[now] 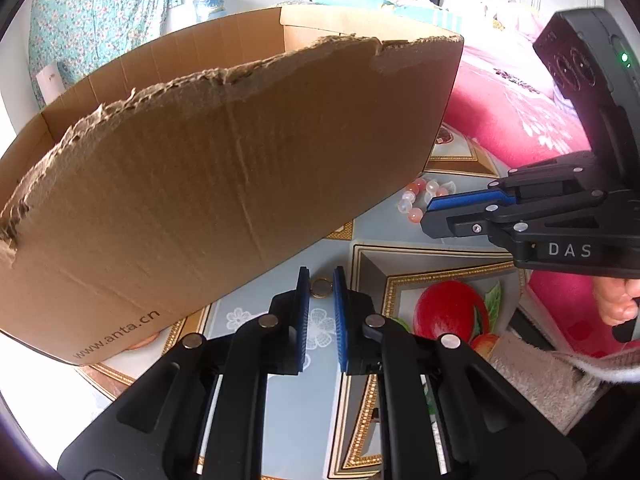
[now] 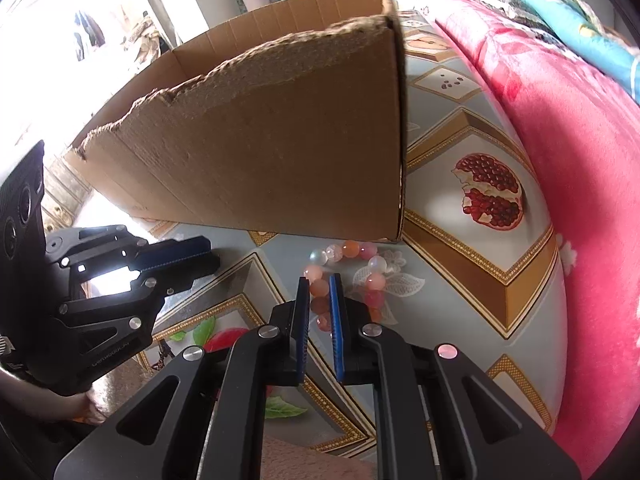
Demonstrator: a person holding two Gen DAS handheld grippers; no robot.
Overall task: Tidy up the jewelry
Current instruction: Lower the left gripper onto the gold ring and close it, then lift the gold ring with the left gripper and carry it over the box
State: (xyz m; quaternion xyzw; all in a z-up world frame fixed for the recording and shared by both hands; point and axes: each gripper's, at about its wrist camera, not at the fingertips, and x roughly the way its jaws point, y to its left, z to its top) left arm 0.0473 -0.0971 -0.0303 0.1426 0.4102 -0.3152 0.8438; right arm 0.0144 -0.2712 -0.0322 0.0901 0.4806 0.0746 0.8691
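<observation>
A small gold ring [image 1: 321, 288] lies on the patterned tablecloth [image 1: 404, 248] just in front of the cardboard box [image 1: 240, 160]. My left gripper [image 1: 321, 278] has its blue pads against the ring's two sides; from the right wrist view the left gripper [image 2: 214, 260] is seen side-on and low over the table. A bracelet of pink, orange and white beads [image 2: 360, 254] rests by the box's near corner [image 2: 396, 224]. My right gripper [image 2: 320, 280] is shut on one side of that bracelet, with beads showing between its pads. In the left wrist view the right gripper [image 1: 427, 210] reaches the beads [image 1: 416, 188] from the right.
The open box has a torn top edge and fills the far side of both views. A pink flowered blanket [image 2: 580, 160] borders the table on the right. A hand [image 1: 616, 300] holds the right gripper's handle. Folded fabrics lie behind the box.
</observation>
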